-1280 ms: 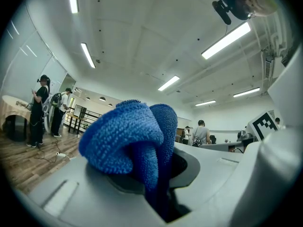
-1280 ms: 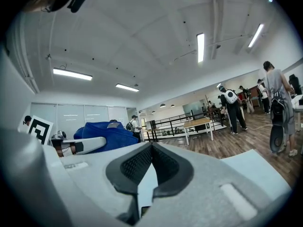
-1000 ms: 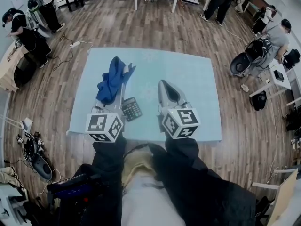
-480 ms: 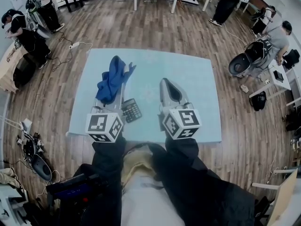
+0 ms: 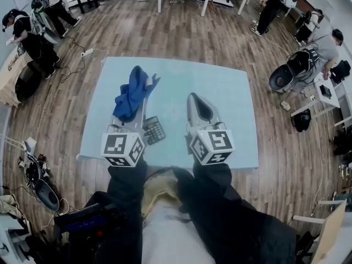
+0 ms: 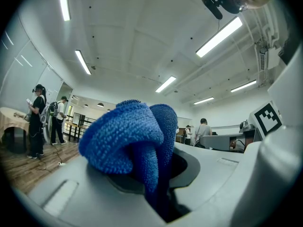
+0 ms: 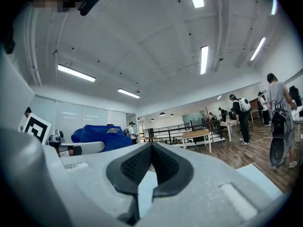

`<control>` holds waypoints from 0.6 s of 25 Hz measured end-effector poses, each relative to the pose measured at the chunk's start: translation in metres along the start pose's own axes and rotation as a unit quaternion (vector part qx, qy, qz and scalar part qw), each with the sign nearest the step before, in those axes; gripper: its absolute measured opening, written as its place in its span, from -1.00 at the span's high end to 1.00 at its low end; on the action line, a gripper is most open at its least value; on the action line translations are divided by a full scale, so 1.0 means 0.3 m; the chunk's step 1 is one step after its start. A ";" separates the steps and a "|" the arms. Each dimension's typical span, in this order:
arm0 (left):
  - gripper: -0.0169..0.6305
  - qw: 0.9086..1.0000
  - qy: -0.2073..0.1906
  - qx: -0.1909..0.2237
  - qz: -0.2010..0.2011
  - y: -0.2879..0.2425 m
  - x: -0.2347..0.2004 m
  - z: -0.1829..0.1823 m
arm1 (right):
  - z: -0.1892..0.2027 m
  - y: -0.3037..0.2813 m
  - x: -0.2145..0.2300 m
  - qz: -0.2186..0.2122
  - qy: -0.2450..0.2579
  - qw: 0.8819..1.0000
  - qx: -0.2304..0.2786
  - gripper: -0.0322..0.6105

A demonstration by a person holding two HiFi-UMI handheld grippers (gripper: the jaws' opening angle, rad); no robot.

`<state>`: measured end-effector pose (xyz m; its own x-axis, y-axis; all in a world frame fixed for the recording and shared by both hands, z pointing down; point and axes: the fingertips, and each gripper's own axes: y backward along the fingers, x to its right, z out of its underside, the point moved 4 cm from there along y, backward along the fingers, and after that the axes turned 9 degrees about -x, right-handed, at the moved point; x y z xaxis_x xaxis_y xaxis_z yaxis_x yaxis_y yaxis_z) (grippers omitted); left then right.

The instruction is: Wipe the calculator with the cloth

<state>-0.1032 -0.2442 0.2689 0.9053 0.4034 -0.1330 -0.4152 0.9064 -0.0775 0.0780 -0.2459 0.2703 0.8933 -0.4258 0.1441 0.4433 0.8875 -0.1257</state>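
In the head view a blue cloth (image 5: 132, 92) hangs bunched over the tip of my left gripper (image 5: 135, 104), which is shut on it. The left gripper view shows the cloth (image 6: 128, 136) pinched between the closed jaws of the left gripper (image 6: 158, 178) and folded over them. A small dark calculator (image 5: 154, 129) lies flat on the light blue table (image 5: 231, 103), just right of the left gripper and apart from the cloth. My right gripper (image 5: 193, 98) is further right, shut and holding nothing. In its own view the right gripper (image 7: 151, 148) points level across the room.
The table's near edge (image 5: 165, 161) runs just in front of the two marker cubes. Wooden floor surrounds the table. People stand at the far left (image 5: 25, 34) and far right (image 5: 324, 45). A cable (image 5: 88, 53) lies on the floor beyond the table's left corner.
The right gripper has drifted slightly to the right. The left gripper, cloth and calculator have stayed put. People in the background have walked on.
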 end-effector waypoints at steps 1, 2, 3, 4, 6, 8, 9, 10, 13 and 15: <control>0.74 1.000 -0.001 0.000 0.000 0.000 0.001 0.001 | 0.001 0.000 0.000 0.000 0.000 1.000 0.000 0.91; 0.74 1.000 -0.001 -0.001 0.000 0.001 0.002 0.003 | 0.003 0.001 -0.001 0.000 0.000 1.000 0.000 0.91; 0.74 1.000 -0.001 -0.002 0.000 0.002 0.003 0.006 | 0.006 0.003 -0.001 0.000 0.000 1.000 -0.001 0.91; 0.74 1.000 -0.001 -0.002 0.001 0.002 0.004 0.008 | 0.008 0.004 -0.001 0.000 -0.001 1.000 -0.001 0.91; 0.74 1.000 0.000 -0.004 0.001 0.001 0.004 0.013 | 0.011 0.004 -0.002 0.001 -0.002 1.000 -0.001 0.91; 0.74 1.000 0.001 -0.005 0.002 0.002 0.001 0.019 | 0.015 0.004 -0.005 0.001 -0.002 1.000 -0.002 0.91; 0.74 1.000 0.002 -0.005 0.002 0.003 0.000 0.022 | 0.017 0.004 -0.007 0.001 -0.002 1.000 -0.002 0.91; 0.74 1.000 0.002 -0.006 0.002 0.004 -0.002 0.024 | 0.018 0.003 -0.010 0.001 -0.001 1.000 -0.002 0.91; 0.74 1.000 0.003 -0.009 0.002 0.005 -0.001 0.026 | 0.018 0.004 -0.013 0.001 -0.001 1.000 -0.004 0.91; 0.74 1.000 0.004 -0.010 0.003 0.005 0.000 0.026 | 0.018 0.005 -0.013 0.002 -0.002 1.000 -0.006 0.91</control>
<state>-0.1032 -0.2420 0.2764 0.9019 0.4081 -0.1414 -0.4227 0.9012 -0.0956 0.0749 -0.2420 0.2749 0.8947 -0.4216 0.1476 0.4407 0.8871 -0.1371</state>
